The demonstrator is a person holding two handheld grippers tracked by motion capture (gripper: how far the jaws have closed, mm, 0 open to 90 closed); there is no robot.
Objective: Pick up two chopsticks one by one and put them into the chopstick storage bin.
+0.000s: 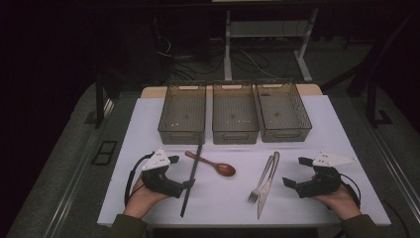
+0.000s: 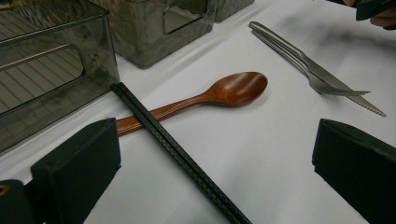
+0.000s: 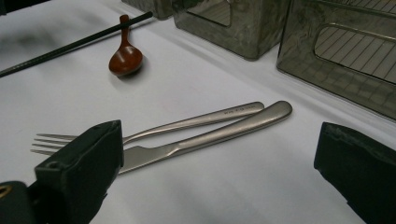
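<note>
Surface (image 1: 317, 124): white, centre frame. Three bins (image 1: 234, 118) in row, upper centre, look empty.

Chopsticks (image 1: 191, 178) lower left of centre, lying across spoon (image 1: 212, 164) handle. Fork (image 1: 261, 181) and knife (image 1: 267, 187) side by side, lower right of centre.

Left gripper (image 1: 185, 184) lower left, fingers apart, nothing between, tips just beside chopsticks. Right gripper (image 1: 295, 172) lower right, fingers apart, holding nothing, near knife.

Judgement: sorting not begun; approach step. Next: lower fingers astride chopsticks, close, lift off spoon.

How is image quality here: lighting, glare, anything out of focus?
High view: dim, room beyond nearly black, white table cover the only bright area. Left gripper view: wooden spoon shows a soft sheen, own jaws slightly blurred up close. Right gripper view: fork and knife sharp, with mild highlights on the steel.
</note>
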